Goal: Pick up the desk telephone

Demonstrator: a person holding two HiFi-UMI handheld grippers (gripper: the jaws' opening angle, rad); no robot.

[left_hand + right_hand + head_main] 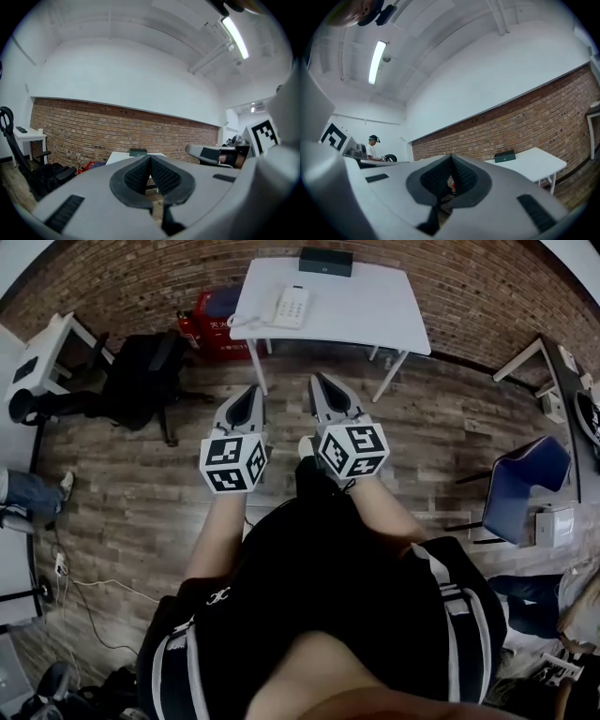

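A white desk telephone [287,307] with a coiled cord lies on the left part of a white table [375,315] by the brick wall, seen in the head view. My left gripper [254,390] and right gripper [317,381] are held side by side over the wooden floor, well short of the table, both pointing toward it. Both are shut with nothing between the jaws. In the left gripper view the left gripper [150,158] has its tips touching; the table [117,158] shows just behind. The right gripper [451,158] is likewise shut, with the table [534,164] to its right.
A dark green box [326,262] sits at the table's far edge. A red crate [211,324] stands on the floor left of the table, beside a black office chair [141,381]. A blue chair [525,484] is at the right. Another person [371,147] stands far off.
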